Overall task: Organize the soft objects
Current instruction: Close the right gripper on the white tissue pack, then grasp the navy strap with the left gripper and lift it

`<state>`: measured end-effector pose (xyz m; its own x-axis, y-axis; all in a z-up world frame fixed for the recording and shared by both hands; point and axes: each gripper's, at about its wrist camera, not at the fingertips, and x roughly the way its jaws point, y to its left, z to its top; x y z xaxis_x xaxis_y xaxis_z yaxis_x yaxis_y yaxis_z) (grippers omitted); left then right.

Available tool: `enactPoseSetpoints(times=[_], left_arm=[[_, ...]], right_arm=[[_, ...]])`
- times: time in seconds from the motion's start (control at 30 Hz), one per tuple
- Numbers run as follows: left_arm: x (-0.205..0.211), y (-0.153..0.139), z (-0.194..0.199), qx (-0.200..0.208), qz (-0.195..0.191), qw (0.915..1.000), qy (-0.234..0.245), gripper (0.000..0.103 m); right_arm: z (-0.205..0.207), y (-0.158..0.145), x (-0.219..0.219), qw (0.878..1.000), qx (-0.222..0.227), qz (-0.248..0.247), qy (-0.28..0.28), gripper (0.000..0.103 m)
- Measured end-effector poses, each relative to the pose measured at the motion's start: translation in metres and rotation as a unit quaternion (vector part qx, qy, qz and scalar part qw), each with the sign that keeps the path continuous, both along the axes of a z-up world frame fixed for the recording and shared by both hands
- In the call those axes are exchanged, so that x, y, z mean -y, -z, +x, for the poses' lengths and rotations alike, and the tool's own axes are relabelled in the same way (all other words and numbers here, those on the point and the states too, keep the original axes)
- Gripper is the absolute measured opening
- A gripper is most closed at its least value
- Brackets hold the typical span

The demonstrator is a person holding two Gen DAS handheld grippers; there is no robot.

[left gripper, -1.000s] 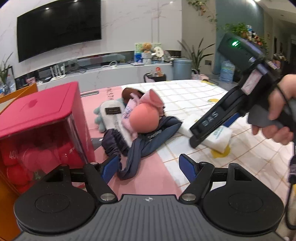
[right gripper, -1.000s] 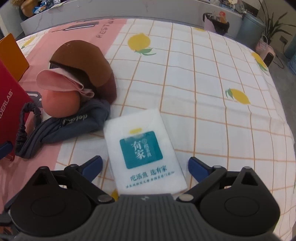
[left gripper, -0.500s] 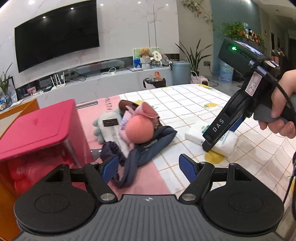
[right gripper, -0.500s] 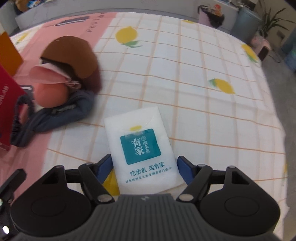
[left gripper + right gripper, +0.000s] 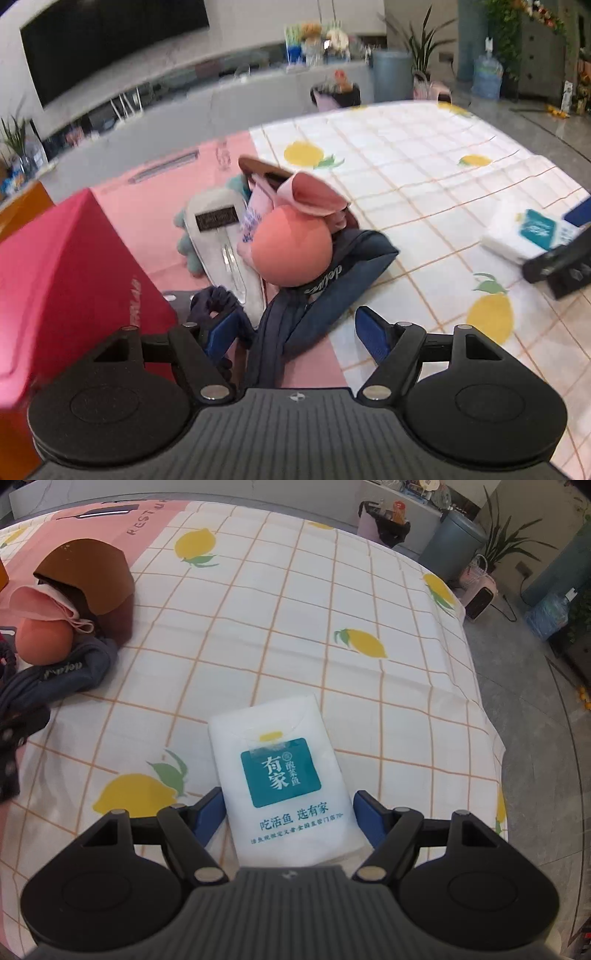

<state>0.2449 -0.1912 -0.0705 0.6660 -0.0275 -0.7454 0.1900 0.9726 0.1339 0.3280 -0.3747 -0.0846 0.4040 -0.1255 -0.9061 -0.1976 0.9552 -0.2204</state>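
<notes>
A white tissue pack [image 5: 280, 768] with a teal label sits between the blue pads of my right gripper [image 5: 288, 814], which is shut on its two sides. In the left wrist view the same tissue pack [image 5: 532, 232] shows at the far right with a black finger [image 5: 561, 266] over it. My left gripper [image 5: 297, 336] is open, low over a navy cloth [image 5: 332, 280] that runs between its fingers untouched. Behind the cloth a peach plush ball [image 5: 291, 251] with a pink cap leans on a grey-white pouch [image 5: 218, 236]. A dark scrunchie [image 5: 212, 299] lies by the left pad.
A red box [image 5: 66, 266] stands close on the left. A brown curved piece [image 5: 88, 576] tops the pile's far side and a teal plush [image 5: 184, 236] peeks out behind the pouch. The lemon-print tablecloth [image 5: 295, 627] falls off at the right edge toward the floor.
The right jaws have narrowed onto the tissue pack, and the pack has shifted over the cloth with the gripper. The left gripper has swung down and closer to the pile, still open.
</notes>
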Motion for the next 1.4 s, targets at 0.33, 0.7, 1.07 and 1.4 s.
enactPoseSetpoints(times=[0.33, 0.7, 1.07, 1.4], left_arm=[[-0.013, -0.001, 0.009, -0.040, -0.019, 0.9988, 0.018, 0.060], [-0.016, -0.003, -0.018, -0.015, -0.001, 0.9989, 0.044, 0.009], [-0.016, -0.016, -0.072, -0.008, 0.024, 0.9952, 0.095, 0.041], [0.008, -0.018, -0.063, 0.034, 0.043, 0.9931, 0.104, 0.093]], right_arm=[[0.001, 0.003, 0.006, 1.000, 0.000, 0.005, 0.005, 0.074], [-0.001, 0.003, 0.006, 1.000, 0.003, -0.002, 0.001, 0.074], [0.000, 0.003, 0.004, 1.000, 0.002, -0.001, 0.004, 0.074], [-0.002, 0.003, 0.001, 1.000, 0.003, -0.009, -0.004, 0.074]])
